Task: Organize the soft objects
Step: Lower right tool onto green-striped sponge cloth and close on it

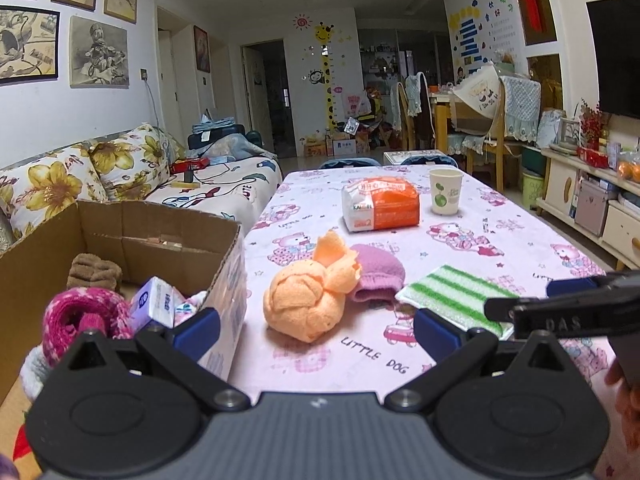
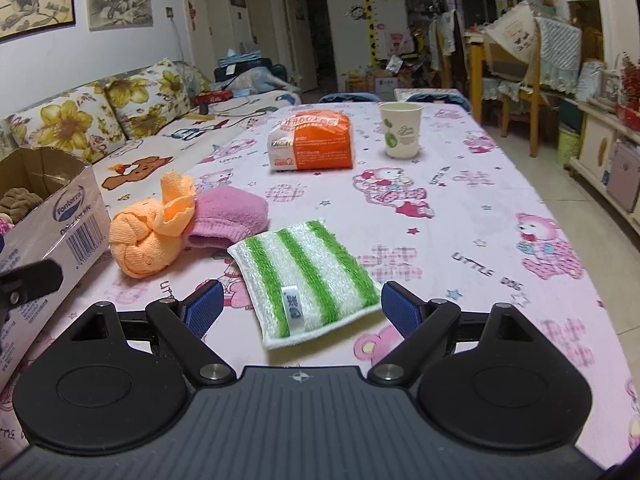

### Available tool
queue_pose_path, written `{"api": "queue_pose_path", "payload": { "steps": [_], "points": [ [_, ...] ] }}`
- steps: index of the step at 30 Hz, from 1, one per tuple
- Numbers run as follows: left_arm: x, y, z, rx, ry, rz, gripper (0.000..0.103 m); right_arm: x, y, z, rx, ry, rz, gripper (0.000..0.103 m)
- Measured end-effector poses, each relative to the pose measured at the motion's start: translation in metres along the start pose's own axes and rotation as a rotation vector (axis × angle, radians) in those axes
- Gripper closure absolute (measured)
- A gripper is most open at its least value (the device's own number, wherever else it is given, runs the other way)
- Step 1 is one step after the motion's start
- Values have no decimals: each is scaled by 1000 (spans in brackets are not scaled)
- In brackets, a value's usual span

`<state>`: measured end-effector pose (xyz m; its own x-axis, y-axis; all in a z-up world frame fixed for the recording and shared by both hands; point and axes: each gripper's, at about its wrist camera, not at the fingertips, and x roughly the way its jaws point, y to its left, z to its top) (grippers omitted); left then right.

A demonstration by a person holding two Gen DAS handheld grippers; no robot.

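A cardboard box (image 1: 224, 240) part-filled with soft things sits left of the left gripper (image 1: 316, 330), whose jaws are apart and empty. Dead ahead lies the orange knotted cloth (image 1: 300, 304). The striped sponge cloth (image 2: 308, 280) lies between the spread-apart fingers of the right gripper (image 2: 302, 308), its long axis running away and leftward.

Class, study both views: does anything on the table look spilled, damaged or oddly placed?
Nothing is spilled or damaged. The paper cup stands upright. The only untidy spot: the knotted orange cloth lies against the purple sock, both outside the cardboard box.
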<state>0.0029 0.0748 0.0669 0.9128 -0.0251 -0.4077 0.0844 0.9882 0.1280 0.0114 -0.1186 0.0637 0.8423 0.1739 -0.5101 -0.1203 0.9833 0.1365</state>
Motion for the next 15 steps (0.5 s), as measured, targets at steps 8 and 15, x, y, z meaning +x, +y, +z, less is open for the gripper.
{"api": "queue_pose_path", "payload": {
  "steps": [8,15],
  "points": [
    [3,-6,-4,46,16,5,1,29,-11,9,-29,50,59,0],
    [6,-4,-5,52,33,8,1,47,-6,7,-115,97,66,0]
  ]
}}
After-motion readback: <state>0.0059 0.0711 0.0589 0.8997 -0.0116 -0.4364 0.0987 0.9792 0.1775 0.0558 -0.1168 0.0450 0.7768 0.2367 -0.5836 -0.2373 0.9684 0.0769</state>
